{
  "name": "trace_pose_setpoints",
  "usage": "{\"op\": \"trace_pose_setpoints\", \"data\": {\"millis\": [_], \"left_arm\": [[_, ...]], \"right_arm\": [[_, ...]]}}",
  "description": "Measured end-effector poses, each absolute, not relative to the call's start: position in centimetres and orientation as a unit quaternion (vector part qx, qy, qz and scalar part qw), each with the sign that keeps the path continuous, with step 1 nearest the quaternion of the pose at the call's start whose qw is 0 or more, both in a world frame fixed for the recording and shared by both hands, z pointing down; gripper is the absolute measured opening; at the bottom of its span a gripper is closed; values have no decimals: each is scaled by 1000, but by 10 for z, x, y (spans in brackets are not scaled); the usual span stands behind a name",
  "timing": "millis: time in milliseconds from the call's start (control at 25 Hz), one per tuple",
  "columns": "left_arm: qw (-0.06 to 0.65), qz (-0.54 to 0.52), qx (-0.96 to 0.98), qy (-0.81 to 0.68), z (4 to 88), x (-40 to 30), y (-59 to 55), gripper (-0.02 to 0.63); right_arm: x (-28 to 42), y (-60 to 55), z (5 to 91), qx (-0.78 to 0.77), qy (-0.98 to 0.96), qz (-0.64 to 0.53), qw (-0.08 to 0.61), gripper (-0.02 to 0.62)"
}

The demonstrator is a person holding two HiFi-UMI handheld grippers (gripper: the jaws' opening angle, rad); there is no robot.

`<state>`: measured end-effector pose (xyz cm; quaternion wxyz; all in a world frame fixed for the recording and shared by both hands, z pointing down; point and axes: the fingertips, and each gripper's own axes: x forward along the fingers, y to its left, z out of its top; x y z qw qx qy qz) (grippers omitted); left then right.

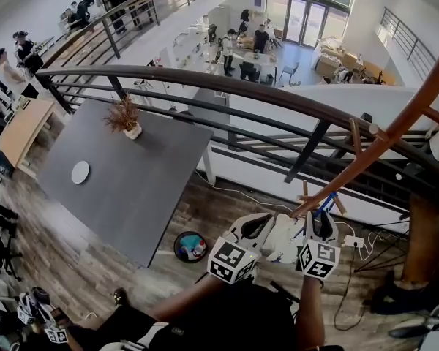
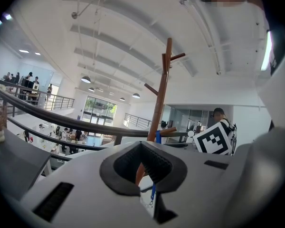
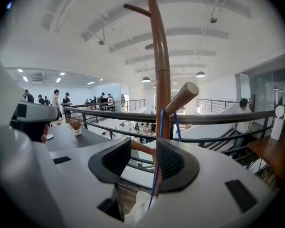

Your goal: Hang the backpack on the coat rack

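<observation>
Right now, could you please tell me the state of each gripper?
Left gripper: closed, nothing visibly pinched.
Right gripper: open, blue strap hanging between jaws.

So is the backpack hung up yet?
Nearly. Done: the blue strap is looped over a peg of the coat rack. In hand: the white backpack sits between both grippers; the right gripper has its jaws apart round the strap, the left gripper has them together. Left: probably just drawing both grippers away.
</observation>
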<state>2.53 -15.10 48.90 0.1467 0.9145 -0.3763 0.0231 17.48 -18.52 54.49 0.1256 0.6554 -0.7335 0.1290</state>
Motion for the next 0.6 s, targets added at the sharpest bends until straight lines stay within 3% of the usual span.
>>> {"op": "trace_pose_setpoints", "data": {"millis": [440, 520, 600], "left_arm": [[141, 18, 922, -360, 486, 11, -140, -2], [140, 17, 924, -355, 483, 9, -137, -2], [140, 16, 926, -350, 482, 8, -135, -2]], "right_arm": [[154, -164, 541, 667, -725, 129, 114, 147], [148, -159, 539, 669, -723, 133, 108, 55], [143, -154, 537, 673, -721, 132, 104, 31]]}}
